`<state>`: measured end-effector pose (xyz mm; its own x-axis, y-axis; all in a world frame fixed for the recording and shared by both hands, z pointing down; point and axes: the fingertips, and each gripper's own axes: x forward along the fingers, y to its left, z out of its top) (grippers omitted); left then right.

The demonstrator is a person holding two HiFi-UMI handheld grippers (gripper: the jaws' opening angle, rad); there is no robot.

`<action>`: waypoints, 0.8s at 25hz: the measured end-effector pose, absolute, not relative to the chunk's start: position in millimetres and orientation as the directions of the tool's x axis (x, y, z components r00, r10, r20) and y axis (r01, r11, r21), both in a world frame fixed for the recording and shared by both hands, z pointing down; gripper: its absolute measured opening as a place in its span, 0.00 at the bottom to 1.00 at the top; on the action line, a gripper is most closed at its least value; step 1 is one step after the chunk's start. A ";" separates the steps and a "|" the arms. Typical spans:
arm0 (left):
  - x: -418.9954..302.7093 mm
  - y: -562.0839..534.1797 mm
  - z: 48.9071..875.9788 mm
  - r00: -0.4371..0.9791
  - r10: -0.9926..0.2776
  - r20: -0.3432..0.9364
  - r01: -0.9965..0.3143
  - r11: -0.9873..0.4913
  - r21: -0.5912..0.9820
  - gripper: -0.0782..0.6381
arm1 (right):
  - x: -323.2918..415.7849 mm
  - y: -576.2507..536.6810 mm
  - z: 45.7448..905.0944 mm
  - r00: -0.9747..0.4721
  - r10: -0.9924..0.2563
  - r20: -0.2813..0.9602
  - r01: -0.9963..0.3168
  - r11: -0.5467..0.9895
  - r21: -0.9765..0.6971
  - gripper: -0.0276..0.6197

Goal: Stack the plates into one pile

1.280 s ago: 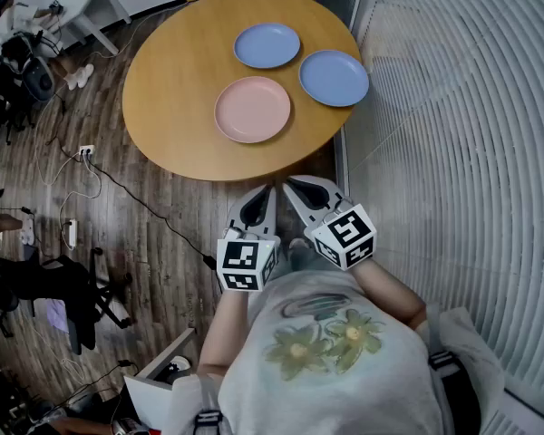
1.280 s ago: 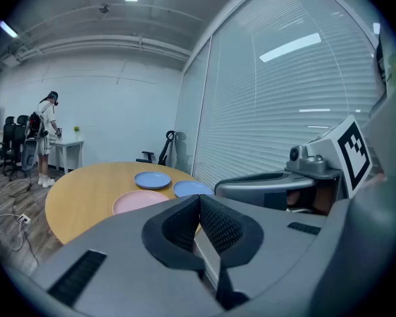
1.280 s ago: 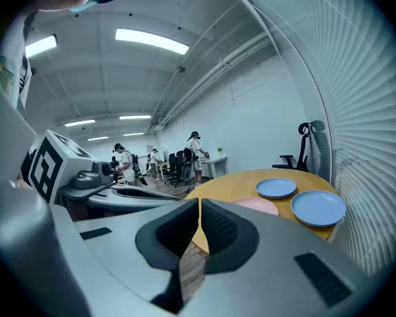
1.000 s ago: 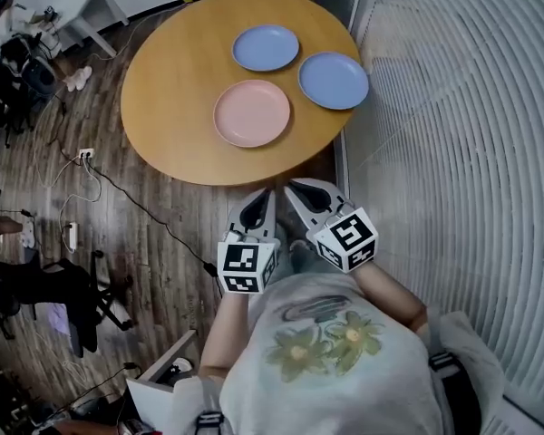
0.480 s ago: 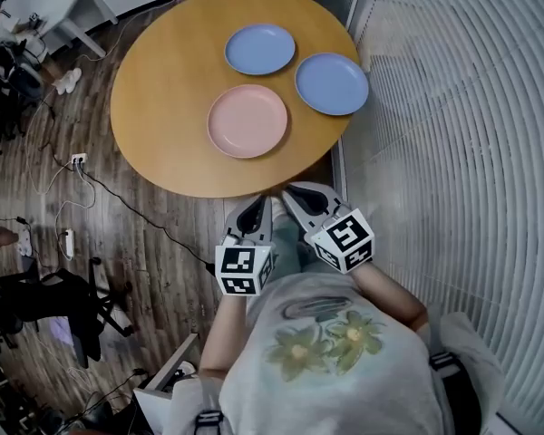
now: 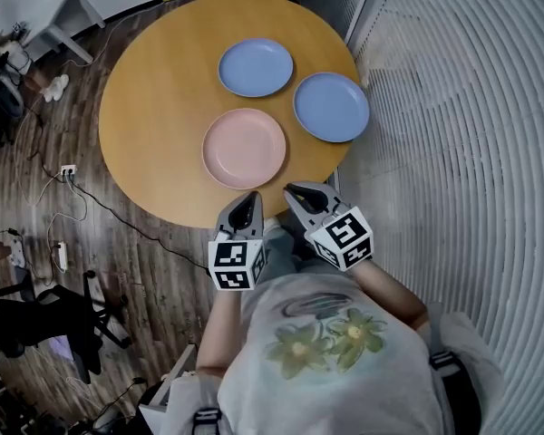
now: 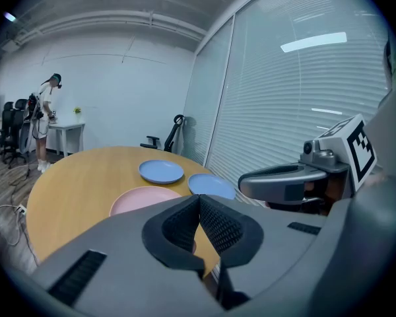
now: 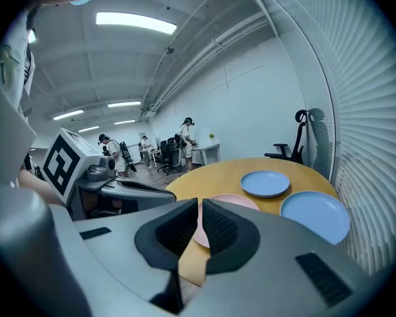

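Three plates on my round table (image 6: 154, 107), all single, none stacked yet. They're plain, matte and shallow with a low raised rim. The pink plate (image 6: 244, 149) sits nearest me, just in from the near edge. The far blue plate (image 6: 255, 67) is behind it toward the far edge. The right blue plate (image 6: 331, 107) is close to the right edge, almost at the rim. The three make a loose triangle, close to each other, and I can't see any of them touching.

Both claws hang side by side just off the near edge, tips pointing at the pink plate. The left claw (image 6: 250, 203) is fully closed, pads pressed together, nothing in it. The right claw (image 6: 295, 191) is pinched down to a thin slit, also holding nothing. Only the near edge of the table lies between the tips and the pink plate.

Around it: slatted blinds (image 6: 453, 107) run right up against the table's right side. On the wood floor to the left are cables (image 6: 118, 211) and an office chair (image 6: 68, 320). A white desk (image 6: 68, 7) stands past the far left edge, and the left gripper view shows a person (image 7: 47, 121) standing by it.
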<state>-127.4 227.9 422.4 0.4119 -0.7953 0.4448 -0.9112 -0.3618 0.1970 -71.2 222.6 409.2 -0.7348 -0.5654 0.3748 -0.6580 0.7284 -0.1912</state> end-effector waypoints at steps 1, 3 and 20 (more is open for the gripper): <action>-129.1 218.8 422.1 0.409 -0.795 0.448 -0.913 -0.358 0.198 0.13 | -71.1 212.4 409.4 -0.731 -0.566 0.381 -0.661 0.727 -0.186 0.12; -131.4 203.2 422.9 0.410 -0.794 0.449 -0.912 -0.357 0.202 0.13 | -72.3 194.1 411.9 -0.724 -0.567 0.392 -0.665 0.725 -0.180 0.12; -174.7 131.9 452.6 0.453 -0.762 0.464 -0.891 -0.402 0.211 0.14 | -103.3 133.2 459.2 -0.657 -0.556 0.509 -0.714 0.676 -0.182 0.12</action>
